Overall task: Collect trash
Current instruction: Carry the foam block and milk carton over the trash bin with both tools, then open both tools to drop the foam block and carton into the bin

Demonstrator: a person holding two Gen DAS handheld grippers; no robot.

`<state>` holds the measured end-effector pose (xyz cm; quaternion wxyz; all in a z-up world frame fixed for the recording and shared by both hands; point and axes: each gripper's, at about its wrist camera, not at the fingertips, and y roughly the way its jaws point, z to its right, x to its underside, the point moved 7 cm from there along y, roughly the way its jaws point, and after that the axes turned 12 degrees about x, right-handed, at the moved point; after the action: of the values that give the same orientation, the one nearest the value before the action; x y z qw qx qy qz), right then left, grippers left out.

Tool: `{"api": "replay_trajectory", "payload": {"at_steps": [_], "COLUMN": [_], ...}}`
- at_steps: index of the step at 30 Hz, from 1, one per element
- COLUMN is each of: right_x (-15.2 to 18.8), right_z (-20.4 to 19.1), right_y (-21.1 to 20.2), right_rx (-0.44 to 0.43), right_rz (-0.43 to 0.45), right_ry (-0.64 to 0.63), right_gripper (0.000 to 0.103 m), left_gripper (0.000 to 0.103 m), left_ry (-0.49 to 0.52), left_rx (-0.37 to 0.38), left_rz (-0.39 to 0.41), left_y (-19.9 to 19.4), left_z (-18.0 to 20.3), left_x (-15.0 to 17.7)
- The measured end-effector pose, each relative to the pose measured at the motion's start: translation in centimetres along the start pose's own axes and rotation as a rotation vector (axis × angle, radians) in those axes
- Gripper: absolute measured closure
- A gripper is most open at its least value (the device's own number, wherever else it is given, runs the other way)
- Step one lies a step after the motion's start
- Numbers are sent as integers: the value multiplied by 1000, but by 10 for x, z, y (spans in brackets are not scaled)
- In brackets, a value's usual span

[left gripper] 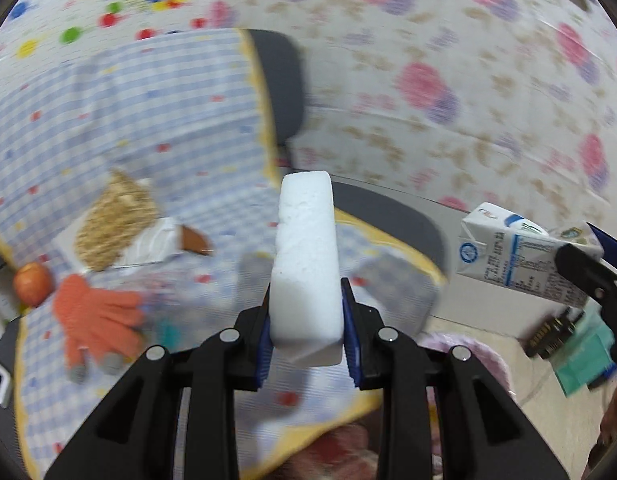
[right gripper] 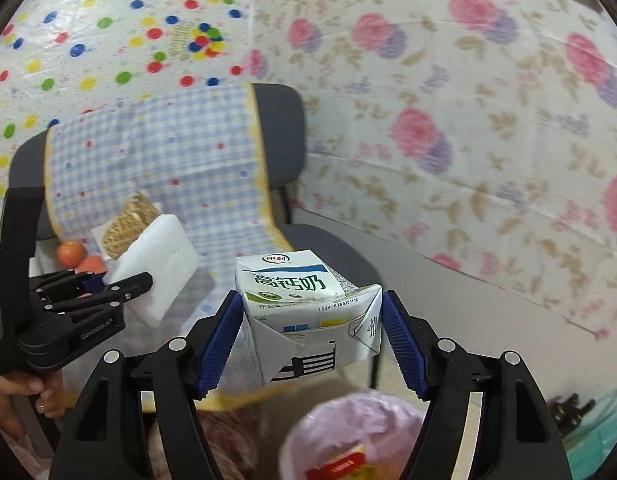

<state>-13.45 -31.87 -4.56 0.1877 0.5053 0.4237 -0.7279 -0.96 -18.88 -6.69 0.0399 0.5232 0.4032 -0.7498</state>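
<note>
My left gripper (left gripper: 306,320) is shut on a white foam block (left gripper: 306,264), held upright above the chair seat; the block also shows in the right wrist view (right gripper: 156,268), with the left gripper (right gripper: 120,284) at the left. My right gripper (right gripper: 312,340) is shut on a crushed white milk carton (right gripper: 304,308) and holds it above a bin lined with a pink bag (right gripper: 348,436). The carton also shows at the right of the left wrist view (left gripper: 520,256). The bin holds a red and yellow wrapper (right gripper: 340,466).
A grey chair (right gripper: 284,132) draped in a blue checked cloth (left gripper: 148,120) carries an orange glove (left gripper: 96,320), an apple (left gripper: 32,282), a woven straw item (left gripper: 112,224) and a white wrapper (left gripper: 160,240). Flowered sheeting (right gripper: 468,120) covers the wall behind. A green item (left gripper: 584,352) lies on the floor.
</note>
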Motion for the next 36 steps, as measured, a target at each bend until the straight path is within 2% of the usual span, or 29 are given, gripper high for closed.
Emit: {"api": "replay_trajectory", "payload": {"at_steps": [5,8,14,18,19,20,22,27,36], "right_x": [31,46,75,83,84,85,87,85,74], "right_z": [52,70,97,102,102,102,103,105,93], "right_y": [-13,-19,-13,1,3,8,14,16,20], "right_rx": [104,141,184,176,170,164,152,150,133], "right_rz": [-51,-78,-143,-167,-171,-178,-192,-183,-175], "right_ry": [23,30,61,87,89,94,113,132,121], "right_gripper": [32,32,31,30,28,28,24,23,23], "left_gripper": [76,76,75,74,70,55,43,43,43], "left_ry": [81,136,204,204,196,188,162,137,120], "left_rx": [132,200,268,288,282,280,271,257,162], "left_rz": [-19,-42,-111,-150,-154,-159,-168,-165,-128], "left_y": [12,20,41,54,58,60,66,69,63], "left_z": [67,104,148,153,152,151,145,132,98], "left_x": [14,26,50,55,55,54,52,44,32]}}
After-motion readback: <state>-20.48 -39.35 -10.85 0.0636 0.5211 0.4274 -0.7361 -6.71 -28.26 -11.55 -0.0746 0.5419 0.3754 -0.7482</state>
